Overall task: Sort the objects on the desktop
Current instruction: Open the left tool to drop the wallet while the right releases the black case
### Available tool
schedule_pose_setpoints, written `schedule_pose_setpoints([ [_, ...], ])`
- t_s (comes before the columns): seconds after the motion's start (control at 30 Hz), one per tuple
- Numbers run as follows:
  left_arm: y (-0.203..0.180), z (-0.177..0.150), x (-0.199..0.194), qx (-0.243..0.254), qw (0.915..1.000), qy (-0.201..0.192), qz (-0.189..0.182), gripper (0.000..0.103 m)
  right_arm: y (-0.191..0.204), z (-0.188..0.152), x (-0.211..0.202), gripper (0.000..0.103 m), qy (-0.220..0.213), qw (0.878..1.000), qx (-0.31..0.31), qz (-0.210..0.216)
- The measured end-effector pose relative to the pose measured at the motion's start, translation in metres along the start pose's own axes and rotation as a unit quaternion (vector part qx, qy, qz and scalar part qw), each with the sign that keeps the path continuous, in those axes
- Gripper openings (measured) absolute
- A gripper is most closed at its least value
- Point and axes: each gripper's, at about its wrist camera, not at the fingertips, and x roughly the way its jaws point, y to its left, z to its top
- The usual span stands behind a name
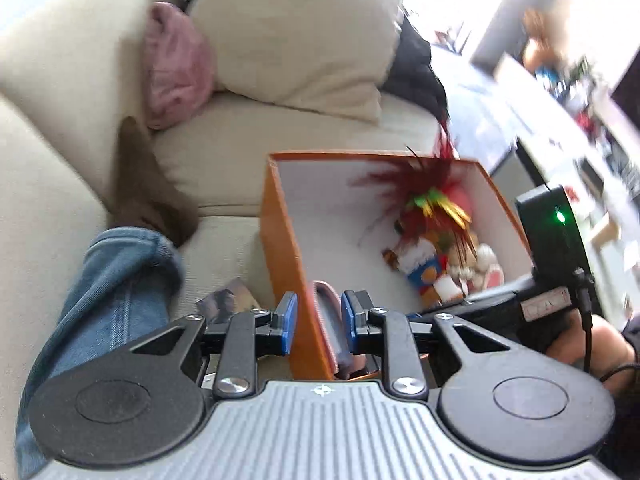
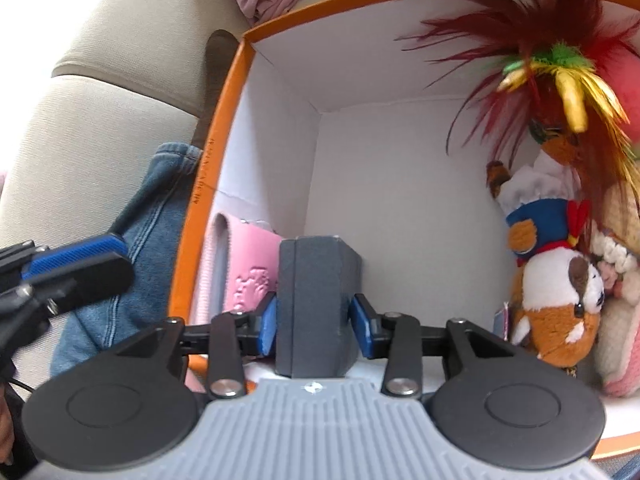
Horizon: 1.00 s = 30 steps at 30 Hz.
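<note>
I am working in a home living room: a cream sofa is carrying a big pale cushion and a pink throw, and a cluttered white sideboard is running along the far right.

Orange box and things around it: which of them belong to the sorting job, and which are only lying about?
Belong to the job:
- orange box
- dark grey box held in right gripper
- plush toys
- feather toy
- pink pouch
- left gripper, straddling the box wall

Lying about:
- sofa
- cream cushion
- pink cloth
- jeans
</note>
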Motion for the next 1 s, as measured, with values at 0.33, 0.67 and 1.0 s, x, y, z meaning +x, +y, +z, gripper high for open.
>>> schedule_pose_setpoints([
  [0.33, 0.042, -0.035, 0.007, -0.075, 0.9971, 0.014, 0.006, 0.027, -0.009, -0.007, -0.007, 0.026, -0.027, 0.999, 0.028, 0.021],
  [0.67, 0.052, -0.057, 0.006, -0.068, 0.9971, 0.031, 0.013, 0.027, 0.013, -0.009, -0.014, 0.028, -0.058, 0.998, -0.024, -0.026],
  [1.0, 0.054, -0.057, 0.000, -0.057, 0.9977, 0.030, 0.022, 0.027, 0.032, -0.018, -0.033, 0.028, -0.096, 0.990, -0.092, -0.035],
])
